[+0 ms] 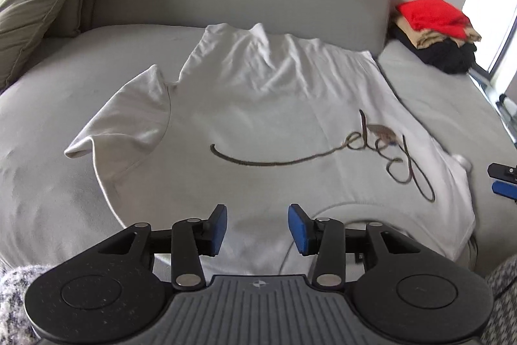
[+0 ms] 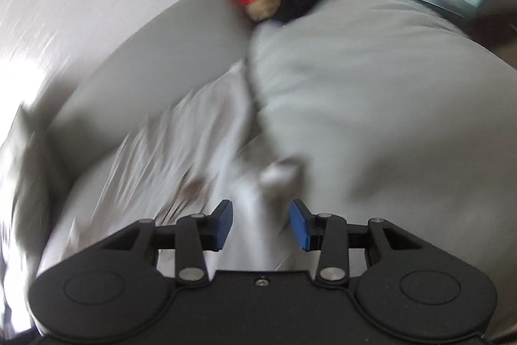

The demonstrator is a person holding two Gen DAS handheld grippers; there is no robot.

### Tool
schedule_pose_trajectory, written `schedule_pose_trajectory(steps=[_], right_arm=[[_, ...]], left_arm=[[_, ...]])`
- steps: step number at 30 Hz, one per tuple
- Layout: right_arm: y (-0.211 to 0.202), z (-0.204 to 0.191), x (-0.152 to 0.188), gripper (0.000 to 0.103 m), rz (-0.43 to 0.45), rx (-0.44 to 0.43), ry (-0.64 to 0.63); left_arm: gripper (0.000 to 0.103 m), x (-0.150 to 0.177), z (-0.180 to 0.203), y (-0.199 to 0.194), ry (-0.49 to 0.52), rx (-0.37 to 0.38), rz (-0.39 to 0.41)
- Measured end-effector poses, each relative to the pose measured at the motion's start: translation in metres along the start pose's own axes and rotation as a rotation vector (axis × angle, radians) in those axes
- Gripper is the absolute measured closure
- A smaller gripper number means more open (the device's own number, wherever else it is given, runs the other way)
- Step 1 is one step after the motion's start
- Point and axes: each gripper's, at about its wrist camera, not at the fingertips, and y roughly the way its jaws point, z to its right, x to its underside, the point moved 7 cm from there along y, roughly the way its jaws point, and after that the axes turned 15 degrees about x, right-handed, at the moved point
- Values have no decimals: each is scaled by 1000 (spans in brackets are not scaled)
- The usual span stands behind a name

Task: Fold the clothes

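L gripper [image 1: 257, 228]: blue pads wide apart, nothing between them, hovering just above the near edge of the white t-shirt [image 1: 258, 105], by the collar curve; not touching cloth as far as I can tell. R gripper [image 2: 261, 223]: jaws also well spread, no grip on anything; a raised bit of white fabric sits just ahead of the gap, but the right-wrist view is badly smeared so contact is unclear. Shirt lies spread front-up on the grey sofa seat [image 1: 48, 183], script print toward its right side, left sleeve [image 1: 129, 122] flopped outward, far hem bunched into ridges against the backrest. Stack of folded clothes [image 1: 436, 31] (red on top, tan, black) sits well apart at the far right corner. Risks, my guess: pinching only the top layer → fold drags crooked; wrinkles at the far hem get locked in if not smoothed first; R side moving fast could snag or miss the sleeve edge.
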Motion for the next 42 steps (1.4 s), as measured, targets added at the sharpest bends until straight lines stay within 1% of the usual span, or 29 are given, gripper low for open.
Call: schedule_pose_trajectory(steps=[3,5,8,12,14,16,17,18,19,21,22,23,25,27,30,32,35,37,38,40,41,42], right_arm=[[27,16,-13,64,-83,-25,102],[38,16,-21,64,-113,-33,62],[49,3,-21,64,-132,-35,-56],[61,-10,-15,64,-139,-25,-112],[64,-14,-13,69,-127,-23,-121],[64,-17,-11,87,-121,-25,-122],[63,-17,-10,92,-117,-29,-120],[61,-17,-11,99,-105,-37,-114],[56,-16,-13,100,-80,-39,-108],[39,-11,-17,101,4,-29,-83],[29,-8,-20,101,54,-18,-68],[18,-5,-22,101,111,12,-56],[0,5,-26,101,208,97,-32],[-4,16,-28,101,225,189,-6],[4,33,-30,101,198,305,66],[3,37,-33,101,228,359,103],[-4,27,-37,101,289,394,56],[3,17,-44,101,283,411,-1],[12,13,-49,101,241,421,-27],[21,17,-54,100,164,455,-26],[17,18,-54,97,155,446,1],[12,19,-55,89,147,437,29]], left_arm=[[60,1,5,5,10,2,-15],[59,2,8,6,23,-1,-19],[59,3,10,8,40,-7,-21],[58,4,8,9,33,-10,-23],[58,4,7,8,28,-11,-23],[58,4,7,8,26,-12,-23],[58,4,7,8,25,-12,-22],[58,4,7,8,24,-11,-21],[58,4,7,8,22,-10,-21],[58,4,6,8,20,-9,-20],[58,4,6,8,19,-7,-19],[58,3,6,8,18,-5,-18],[58,3,5,7,16,-1,-17],[58,3,5,7,16,3,-19],[58,4,6,8,19,6,-22],[58,4,6,7,16,7,-20],[58,6,5,5,20,17,-23],[58,7,7,6,35,24,-30],[57,8,8,6,44,26,-34],[57,8,9,7,53,28,-38],[57,8,9,6,53,30,-38],[57,8,9,6,48,33,-37]])
